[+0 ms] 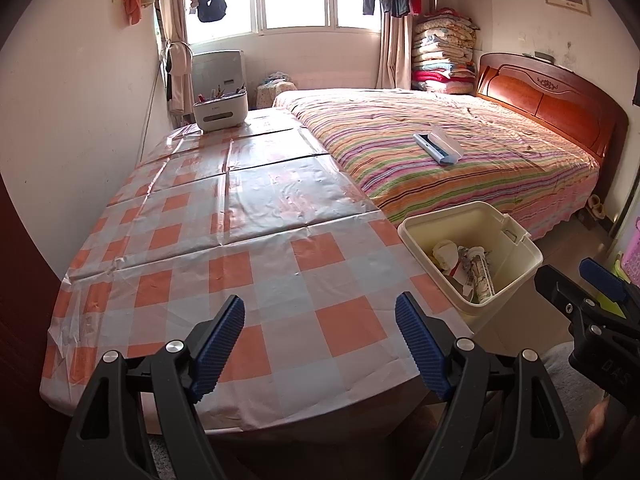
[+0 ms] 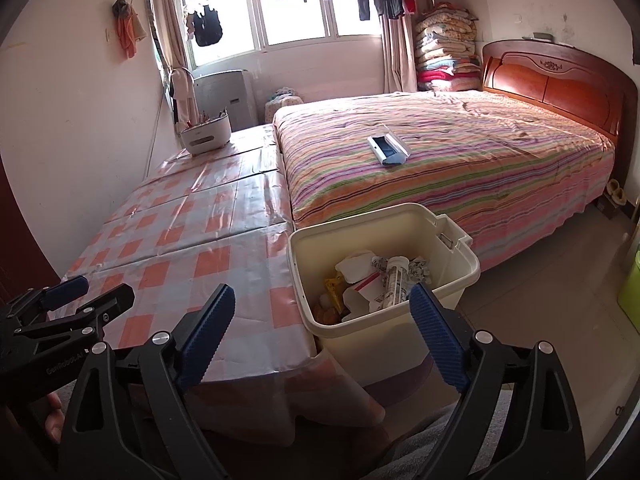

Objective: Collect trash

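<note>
Cream plastic, that's the trash bin, and it sits just ahead of the right gripper, a touch to its right and below, hard against the corner of the counter. Everything that looks like trash is already inside it: crumpled white paper, a yellow wrapper, a red and white carton, and a printed tube whose long axis runs away from the gripper toward the bed. From the left gripper the same bin is off to the right and a bit ahead, past the counter's edge, so the right hand is clearly the nearer one to it. Both grippers have their blue pads spread apart with nothing between them; the right one stands a little wider. The checkered plastic cloth on the counter in front of the left gripper looks bare, no loose scraps that I can make out, only a white caddy with pens way at the far end. The one thing lying out that might count is a white and blue flat item on the striped bed, well ahead of both grippers and beyond the bin, its long axis slanting away to the left; I can't tell what it is. My guess is collecting is about done unless that piece counts, and reaching it would be the right hand's job.
</note>
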Demonstrator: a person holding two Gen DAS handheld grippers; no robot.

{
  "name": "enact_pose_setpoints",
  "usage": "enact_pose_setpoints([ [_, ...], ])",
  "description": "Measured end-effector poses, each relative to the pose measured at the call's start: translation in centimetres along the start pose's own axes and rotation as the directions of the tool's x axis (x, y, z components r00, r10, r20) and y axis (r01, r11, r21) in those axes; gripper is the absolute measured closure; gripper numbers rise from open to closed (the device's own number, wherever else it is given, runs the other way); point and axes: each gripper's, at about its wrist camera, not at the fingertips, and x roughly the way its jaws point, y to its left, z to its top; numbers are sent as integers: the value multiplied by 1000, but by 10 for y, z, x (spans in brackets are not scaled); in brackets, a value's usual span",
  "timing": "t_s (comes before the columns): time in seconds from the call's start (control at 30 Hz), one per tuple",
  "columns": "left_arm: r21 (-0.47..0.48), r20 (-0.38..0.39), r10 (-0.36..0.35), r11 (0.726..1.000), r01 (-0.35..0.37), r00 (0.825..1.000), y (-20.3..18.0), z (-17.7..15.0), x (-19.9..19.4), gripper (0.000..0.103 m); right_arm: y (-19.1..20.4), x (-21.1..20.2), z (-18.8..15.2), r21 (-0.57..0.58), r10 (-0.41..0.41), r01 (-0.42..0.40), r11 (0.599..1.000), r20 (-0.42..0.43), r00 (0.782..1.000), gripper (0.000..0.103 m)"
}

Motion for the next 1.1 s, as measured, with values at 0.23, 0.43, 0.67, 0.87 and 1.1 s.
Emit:
enact_pose_setpoints([
  [0.23, 0, -1, 6, 1000, -6, 1000, 0, 0, 2, 27, 1, 4, 2, -1, 2, -2, 1000, -2, 1000, 13],
  [0.43, 21, 5, 21, 1000, -21, 1000, -3, 1, 5, 27, -1, 8, 2, 2, 8, -8, 1000, -6, 1000, 13],
  [0.67, 32, 7, 32, 999, -33, 999, -7, 3, 6, 27, -2, 10, 2, -1, 6, -6, 1000, -8, 1000, 13],
  [0.87, 51, 1, 11, 999, -11, 1000, -14, 3, 8, 27, -6, 12, 0, 2, 11, -11, 1000, -10, 1000, 13],
  [1.1, 57, -11, -16, 998, 17, 1000, -21, 4, 10, 27, -15, 15, 0, 17, 3, -3, 1000, -9, 1000, 13],
])
